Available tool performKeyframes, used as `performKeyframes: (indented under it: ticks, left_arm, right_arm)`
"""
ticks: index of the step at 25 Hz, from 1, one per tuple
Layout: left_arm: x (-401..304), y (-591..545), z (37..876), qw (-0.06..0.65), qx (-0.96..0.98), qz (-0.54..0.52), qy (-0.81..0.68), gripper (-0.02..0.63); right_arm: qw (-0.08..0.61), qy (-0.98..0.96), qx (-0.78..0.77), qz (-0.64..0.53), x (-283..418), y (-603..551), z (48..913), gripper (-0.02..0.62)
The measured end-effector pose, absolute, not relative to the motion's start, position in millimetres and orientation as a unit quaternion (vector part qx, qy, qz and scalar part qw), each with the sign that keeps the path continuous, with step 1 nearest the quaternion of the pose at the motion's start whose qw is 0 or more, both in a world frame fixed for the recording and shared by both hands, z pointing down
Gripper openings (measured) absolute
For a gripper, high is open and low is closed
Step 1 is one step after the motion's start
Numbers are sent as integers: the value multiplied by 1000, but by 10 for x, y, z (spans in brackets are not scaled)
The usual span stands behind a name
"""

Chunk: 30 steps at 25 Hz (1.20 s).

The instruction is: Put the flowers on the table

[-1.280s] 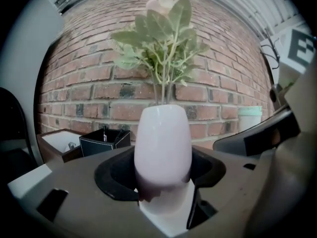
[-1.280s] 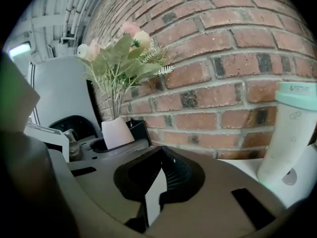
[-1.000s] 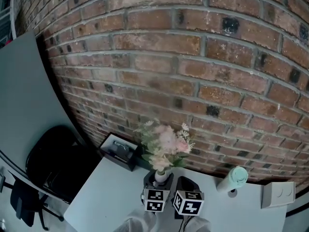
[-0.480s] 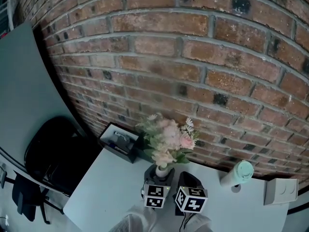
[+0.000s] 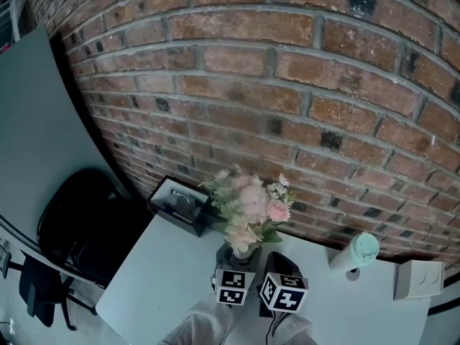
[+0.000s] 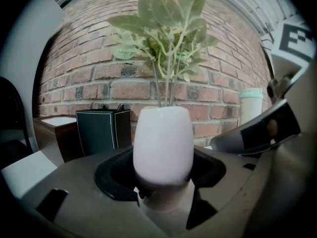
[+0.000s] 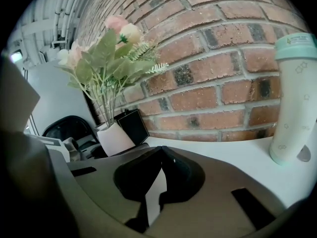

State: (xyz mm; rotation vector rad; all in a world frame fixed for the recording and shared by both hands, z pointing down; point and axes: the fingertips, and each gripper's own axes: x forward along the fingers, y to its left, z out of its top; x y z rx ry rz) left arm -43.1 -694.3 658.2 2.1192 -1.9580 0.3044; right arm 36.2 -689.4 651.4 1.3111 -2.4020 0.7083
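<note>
A bunch of pink and cream flowers (image 5: 248, 210) with green leaves stands in a small white vase (image 5: 241, 250) over the white table (image 5: 165, 279). My left gripper (image 5: 234, 267) is shut on the vase (image 6: 163, 143), one jaw on each side of its lower body. Whether the base touches the tabletop is hidden. Just to the right, my right gripper (image 5: 280, 266) is shut and holds nothing; in its own view the right gripper (image 7: 161, 152) points at the wall, with the flowers (image 7: 106, 53) to its left.
A brick wall (image 5: 302, 106) runs close behind the table. A black box (image 5: 178, 205) stands at the back left. A mint bottle (image 5: 357, 252) and a white box (image 5: 418, 279) are at the right. A black chair (image 5: 75, 225) is off the table's left.
The head view has shifted slightly, so the table sits a bit higher in frame. The vase and both grippers keep their places on the table.
</note>
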Motion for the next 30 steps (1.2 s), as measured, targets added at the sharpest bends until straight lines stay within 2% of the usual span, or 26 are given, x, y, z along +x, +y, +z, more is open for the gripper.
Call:
performKeyframes:
  ticks: [17, 30]
  left_arm:
    - [-399, -6839, 6583, 157, 731, 78, -660, 285]
    - [-387, -6568, 6427, 155, 721, 83, -670, 291]
  right_arm:
    - [166, -833, 463, 253, 370, -6791, 6561, 23]
    - [162, -823, 477, 262, 484, -6514, 6432, 23]
